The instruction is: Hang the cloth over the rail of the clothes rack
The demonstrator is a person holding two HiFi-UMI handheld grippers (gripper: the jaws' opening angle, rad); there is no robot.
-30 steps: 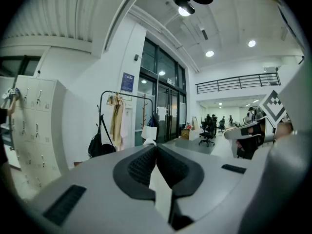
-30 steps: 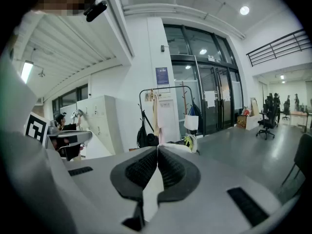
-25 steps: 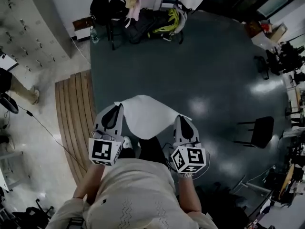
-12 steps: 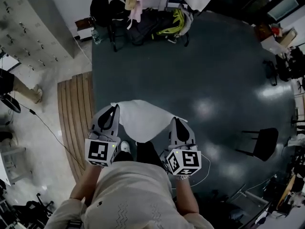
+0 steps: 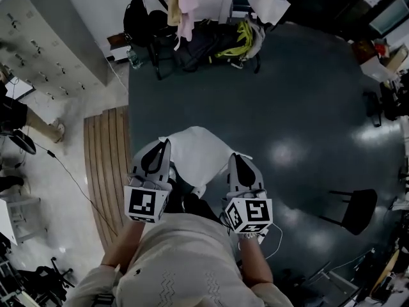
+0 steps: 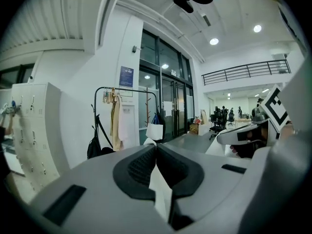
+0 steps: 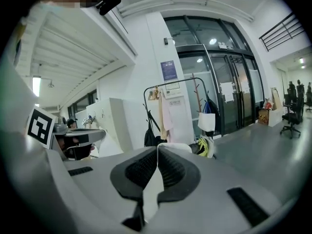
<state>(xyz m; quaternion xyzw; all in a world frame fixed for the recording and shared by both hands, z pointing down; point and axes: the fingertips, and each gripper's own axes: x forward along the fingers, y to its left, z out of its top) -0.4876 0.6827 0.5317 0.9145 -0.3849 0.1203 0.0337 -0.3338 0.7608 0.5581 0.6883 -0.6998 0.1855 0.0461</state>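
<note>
Short of the clothes rack (image 6: 127, 88), nearer now: left hand-held gripper (image 5: 164, 144), right hand-held gripper (image 5: 235, 158) both pinch the cloth (image 5: 199, 153); hanging pending.

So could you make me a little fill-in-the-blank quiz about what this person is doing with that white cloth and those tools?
1. The white fabric cloth is stretched between ___ hand-held grippers.
2. The left hand-held gripper and the right hand-held gripper are each ___ on its edge.
3. Pale ___ hang on the black metal clothes rack ahead.
4. The black chair stands on the person's ___ side.

Missing words: two; shut; clothes; right.
</note>
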